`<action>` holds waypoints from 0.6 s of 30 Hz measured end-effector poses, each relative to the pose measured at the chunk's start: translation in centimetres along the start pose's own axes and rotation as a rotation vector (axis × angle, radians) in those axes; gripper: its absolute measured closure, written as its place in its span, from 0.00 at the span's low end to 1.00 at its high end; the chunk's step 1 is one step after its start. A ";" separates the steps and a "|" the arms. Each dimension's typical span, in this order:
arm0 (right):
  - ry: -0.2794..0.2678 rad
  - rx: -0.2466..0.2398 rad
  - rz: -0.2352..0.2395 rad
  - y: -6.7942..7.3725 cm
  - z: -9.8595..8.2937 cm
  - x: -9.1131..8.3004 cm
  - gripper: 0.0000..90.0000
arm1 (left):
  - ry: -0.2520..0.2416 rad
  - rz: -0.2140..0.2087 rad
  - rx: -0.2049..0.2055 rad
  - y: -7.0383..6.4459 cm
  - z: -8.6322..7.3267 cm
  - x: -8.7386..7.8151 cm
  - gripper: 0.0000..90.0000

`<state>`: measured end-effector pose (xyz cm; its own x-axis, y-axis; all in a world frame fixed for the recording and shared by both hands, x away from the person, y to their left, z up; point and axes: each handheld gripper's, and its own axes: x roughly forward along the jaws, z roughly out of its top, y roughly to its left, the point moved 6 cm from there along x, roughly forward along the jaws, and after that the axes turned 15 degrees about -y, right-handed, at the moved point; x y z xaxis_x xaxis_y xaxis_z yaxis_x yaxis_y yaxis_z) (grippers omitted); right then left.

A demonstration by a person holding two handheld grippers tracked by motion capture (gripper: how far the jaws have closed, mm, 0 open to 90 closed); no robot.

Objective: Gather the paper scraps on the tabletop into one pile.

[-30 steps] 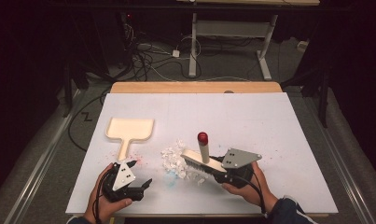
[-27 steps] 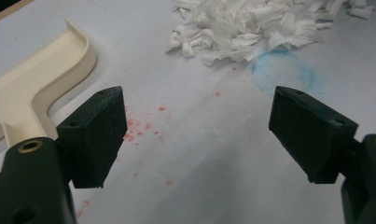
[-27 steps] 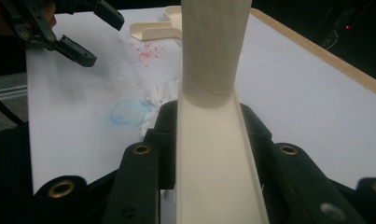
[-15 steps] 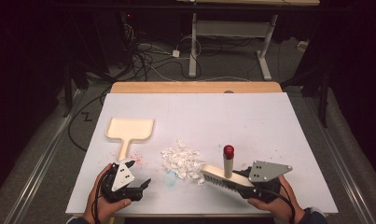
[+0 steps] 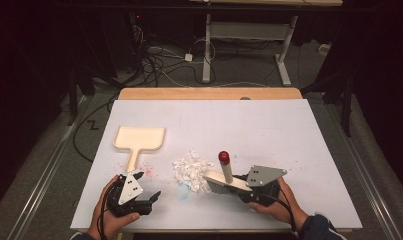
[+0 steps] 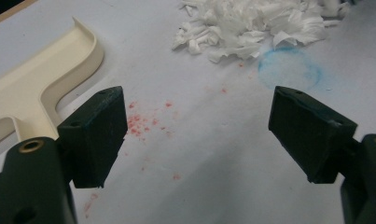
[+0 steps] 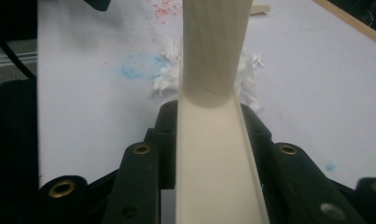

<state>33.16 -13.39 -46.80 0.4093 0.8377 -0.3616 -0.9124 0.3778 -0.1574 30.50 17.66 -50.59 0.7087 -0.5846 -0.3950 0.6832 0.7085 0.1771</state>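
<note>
A cream hand brush (image 5: 224, 181) with a red-tipped handle (image 5: 223, 157) is clamped in my right gripper (image 5: 245, 189) near the table's front right; its cream back (image 7: 212, 158) runs up between the jaws. A pile of white paper shreds (image 5: 191, 167) lies just left of the bristles, also seen as shreds (image 6: 251, 23) and shreds (image 7: 169, 70). A cream dustpan (image 5: 139, 141) lies at the left, with its handle (image 6: 22, 105) toward me. My left gripper (image 5: 148, 200) rests at the front left, jaws open and nothing between them (image 6: 195, 140).
White paper covers the table (image 5: 269, 130), with red specks (image 6: 139, 123) and a blue smudge (image 6: 288, 70) near the shreds. A wooden edge (image 5: 209, 93) runs along the far side. Cables and a desk frame (image 5: 209, 45) stand on the floor beyond.
The right gripper pulled the brush away to the right and toward me, then moved it back left; its bristles now meet the right side of the shred pile. The left gripper stayed put.
</note>
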 end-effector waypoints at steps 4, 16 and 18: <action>-0.015 -0.009 -0.002 -0.7 0.8 2.1 0.76 | -0.001 0.000 0.000 -0.1 0.0 0.0 0.21; -0.119 0.026 -0.054 -2.1 3.8 0.8 0.76 | -0.006 0.007 -0.001 0.1 0.1 -0.2 0.21; -0.131 0.030 -0.070 -2.4 4.3 0.4 0.75 | -0.014 0.011 0.008 0.2 0.1 -0.1 0.21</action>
<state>35.55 -12.32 -42.64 0.4706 0.8526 -0.2272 -0.8820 0.4470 -0.1494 30.55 17.81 -50.37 0.7188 -0.5821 -0.3802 0.6764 0.7119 0.1890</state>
